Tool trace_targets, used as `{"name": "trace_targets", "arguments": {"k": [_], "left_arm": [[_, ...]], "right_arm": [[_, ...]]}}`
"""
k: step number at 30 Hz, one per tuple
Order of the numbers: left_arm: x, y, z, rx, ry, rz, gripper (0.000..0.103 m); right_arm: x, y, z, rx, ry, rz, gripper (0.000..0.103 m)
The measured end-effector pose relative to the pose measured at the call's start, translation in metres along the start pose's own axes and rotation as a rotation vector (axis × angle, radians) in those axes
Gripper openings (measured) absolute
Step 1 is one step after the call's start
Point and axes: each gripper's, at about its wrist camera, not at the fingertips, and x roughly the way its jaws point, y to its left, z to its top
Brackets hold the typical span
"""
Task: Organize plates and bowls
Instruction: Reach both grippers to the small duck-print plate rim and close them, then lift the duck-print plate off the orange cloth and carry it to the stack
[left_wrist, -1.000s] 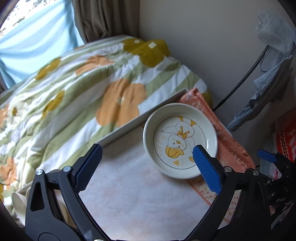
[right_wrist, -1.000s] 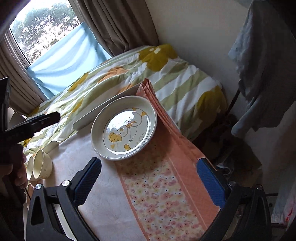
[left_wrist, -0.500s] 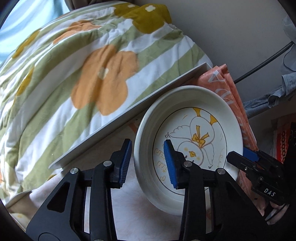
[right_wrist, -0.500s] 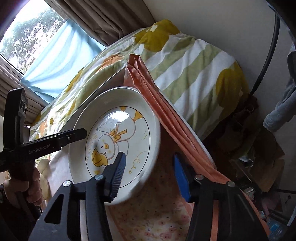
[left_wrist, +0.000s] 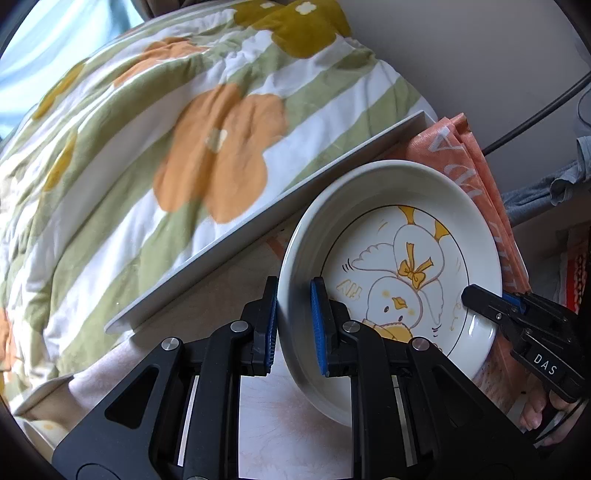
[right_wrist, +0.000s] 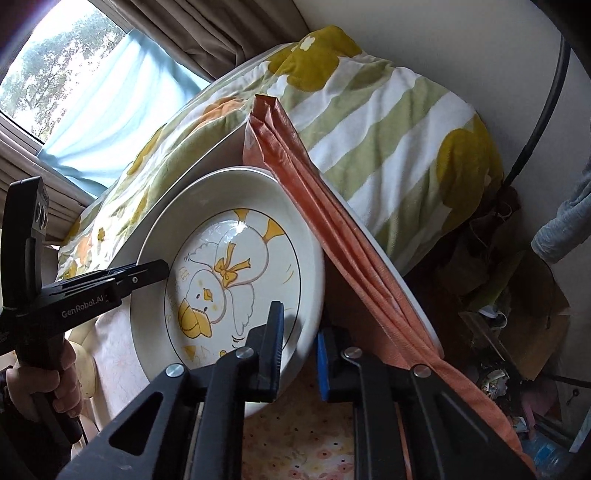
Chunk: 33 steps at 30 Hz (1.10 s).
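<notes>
Both the left gripper (left_wrist: 293, 326) and right gripper (right_wrist: 300, 356) have their fingers closed on opposite rims of the duck plate (left_wrist: 399, 280), gripped but not yet placed anywhere.

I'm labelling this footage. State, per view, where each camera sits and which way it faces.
Left wrist: on the left hand-held gripper, facing forward over the white duck-print plate toward the floral quilt; its fingers straddle the rim.
Right wrist: on the right hand-held gripper, facing the plate's opposite rim, window behind.
Shared: plate; each shows the other gripper.
</notes>
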Motion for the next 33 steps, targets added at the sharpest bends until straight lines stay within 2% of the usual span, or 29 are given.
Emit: {"name": "trace_targets", "arguments": {"k": [8, 15, 20, 25, 33], "left_arm": [[-0.042, -0.006, -0.015, -0.023, -0.061, 0.014, 0.015], [-0.116, -0.013, -0.050, -0.062, -0.148, 0.037, 0.015], [-0.175, -0.020, -0.093, -0.085, -0.229, 0.056, 0.015], [-0.224, -0.018, -0.149, -0.131, -0.284, 0.061, 0.015], [-0.265, -0.010, -0.241, -0.248, -0.326, 0.112, 0.015]], "right_arm": [[-0.029, 0.010, -0.004, -0.025, -0.042, 0.015, 0.015], [-0.085, 0.039, -0.017, -0.084, -0.103, 0.049, 0.015], [-0.133, 0.067, -0.043, -0.132, -0.143, 0.072, 0.015], [-0.171, 0.096, -0.078, -0.197, -0.161, 0.089, 0.015], [-0.186, 0.130, -0.131, -0.314, -0.094, 0.145, 0.015]]}}
